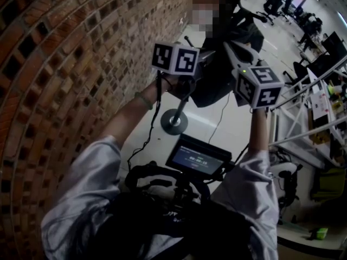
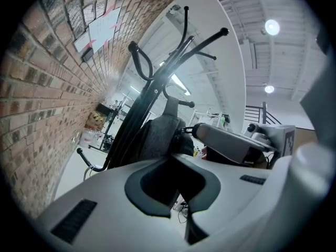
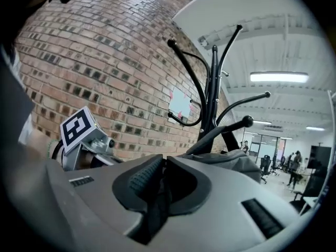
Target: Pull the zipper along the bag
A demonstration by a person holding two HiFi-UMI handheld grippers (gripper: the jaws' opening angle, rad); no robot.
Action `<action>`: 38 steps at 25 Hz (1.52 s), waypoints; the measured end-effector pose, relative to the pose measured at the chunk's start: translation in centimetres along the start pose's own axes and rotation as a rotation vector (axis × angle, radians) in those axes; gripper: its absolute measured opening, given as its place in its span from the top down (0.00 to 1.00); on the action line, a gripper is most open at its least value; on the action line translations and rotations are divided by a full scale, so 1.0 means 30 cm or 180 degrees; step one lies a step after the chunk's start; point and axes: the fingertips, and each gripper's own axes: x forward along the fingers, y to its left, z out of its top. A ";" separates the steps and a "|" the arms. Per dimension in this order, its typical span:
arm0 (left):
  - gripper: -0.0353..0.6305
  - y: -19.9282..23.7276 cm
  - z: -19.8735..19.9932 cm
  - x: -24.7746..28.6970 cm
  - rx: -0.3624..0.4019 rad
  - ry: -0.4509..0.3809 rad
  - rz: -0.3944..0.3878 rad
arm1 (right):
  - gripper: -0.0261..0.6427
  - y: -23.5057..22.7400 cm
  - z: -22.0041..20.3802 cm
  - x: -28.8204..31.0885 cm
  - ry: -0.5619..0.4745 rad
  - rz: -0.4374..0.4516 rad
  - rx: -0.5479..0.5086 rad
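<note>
- Both jaws of your left tool [image 2: 178, 196] sit pressed together in the left gripper view. Dark material fills their notch, but I cannot tell whether it is pinched. The grey bag [image 2: 160, 135] hangs on the black coat stand [image 2: 137, 106] at centre frame, just beyond the tips.
- In the right gripper view, your right tool [image 3: 159, 188] is clamped on a dark strap [image 3: 156, 214] running down between its pads. The bag sits at centre right.
- In the head view, both tools are raised toward the bag in the upper middle, above the stand's round base [image 1: 174, 122].
</note>
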 end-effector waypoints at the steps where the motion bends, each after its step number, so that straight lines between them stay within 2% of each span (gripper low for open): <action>1: 0.94 0.000 -0.003 -0.003 0.0022 0.0002 0.0002 | 0.91 -0.007 -0.008 -0.004 -0.0036 -0.0043 0.0056; 5: 0.94 0.008 -0.051 -0.028 0.0118 0.0058 0.0083 | 0.91 -0.010 -0.090 -0.050 -0.0028 -0.0211 0.0116; 13: 0.94 0.041 -0.233 -0.102 0.0119 0.0118 0.0396 | 0.91 0.063 -0.323 -0.169 -0.0090 -0.0069 0.1051; 16: 0.94 0.052 -0.296 -0.139 0.0151 0.0094 0.0569 | 0.95 0.100 -0.414 -0.187 -0.0018 -0.0069 0.1269; 21: 0.94 0.063 -0.386 -0.206 0.0246 -0.0023 0.0839 | 0.96 0.154 -0.566 -0.204 0.0142 -0.0020 0.1522; 26: 0.94 0.047 -0.437 -0.257 0.0328 -0.0109 0.1018 | 0.96 0.208 -0.628 -0.213 0.0193 0.0039 0.1661; 38: 0.94 0.061 -0.527 -0.293 0.0275 -0.0027 0.1156 | 0.96 0.268 -0.689 -0.218 0.0273 0.0097 0.1701</action>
